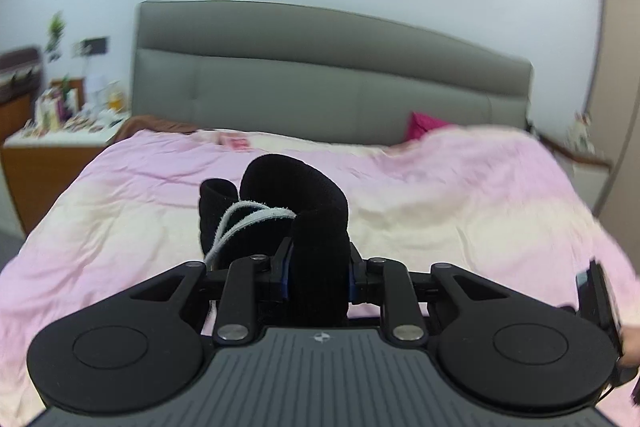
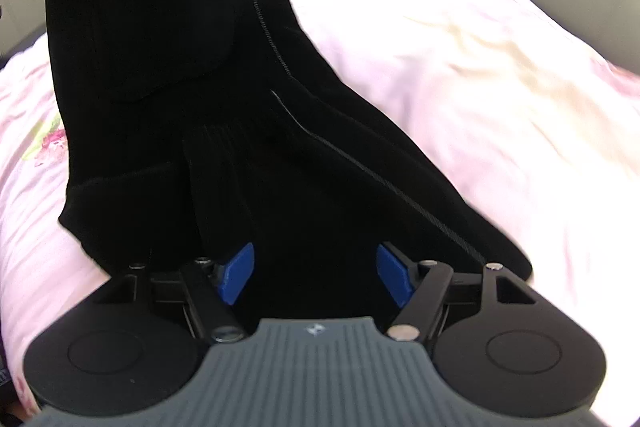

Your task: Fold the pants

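Pants: waistband bunched in my left claw, length trailing toward my right claw, wide, over bed.

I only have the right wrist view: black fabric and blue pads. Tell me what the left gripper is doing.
Observer: The left gripper is shut on a bunched part of the black pants, lifted above the pink quilt.
Operator: Say which part of the pants that is.
Observer: It looks like the waistband end: a white drawstring loops out beside the jaws.
Operator: Report what lies ahead of that gripper.
Observer: A grey padded headboard at the far end of the bed, with a magenta cushion against it.
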{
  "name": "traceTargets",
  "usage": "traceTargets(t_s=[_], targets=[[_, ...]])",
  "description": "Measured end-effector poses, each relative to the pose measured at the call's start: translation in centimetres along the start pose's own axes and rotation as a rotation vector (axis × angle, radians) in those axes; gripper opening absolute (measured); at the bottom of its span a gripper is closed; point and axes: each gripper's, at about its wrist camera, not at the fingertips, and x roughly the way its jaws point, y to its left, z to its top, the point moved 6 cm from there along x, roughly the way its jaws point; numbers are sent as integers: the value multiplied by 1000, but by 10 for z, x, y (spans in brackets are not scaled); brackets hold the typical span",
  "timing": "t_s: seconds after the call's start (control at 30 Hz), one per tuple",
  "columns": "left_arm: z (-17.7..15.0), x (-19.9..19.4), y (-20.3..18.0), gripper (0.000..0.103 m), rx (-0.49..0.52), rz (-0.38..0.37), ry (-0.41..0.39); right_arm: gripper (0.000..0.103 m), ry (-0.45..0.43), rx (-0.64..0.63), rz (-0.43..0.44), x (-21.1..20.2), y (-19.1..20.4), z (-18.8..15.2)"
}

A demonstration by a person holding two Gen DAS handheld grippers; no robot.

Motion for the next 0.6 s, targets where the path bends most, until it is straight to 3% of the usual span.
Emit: traceTargets(t_s=[0.17, 0.33, 0.47, 0.6], targets=[[-52, 52, -103, 27, 269, -27, 113, 66, -2, 127, -21, -19, -28, -35], [-143, 94, -184, 27, 502, -73, 284, 66, -4, 226, 5, -29, -41, -67], [-202, 113, -208, 32, 565, -103, 402, 66, 18, 244, -17, -31, -49, -91], [-211, 100, -210, 60, 505, -203, 446, 66, 41, 259, -36, -35, -54, -103]])
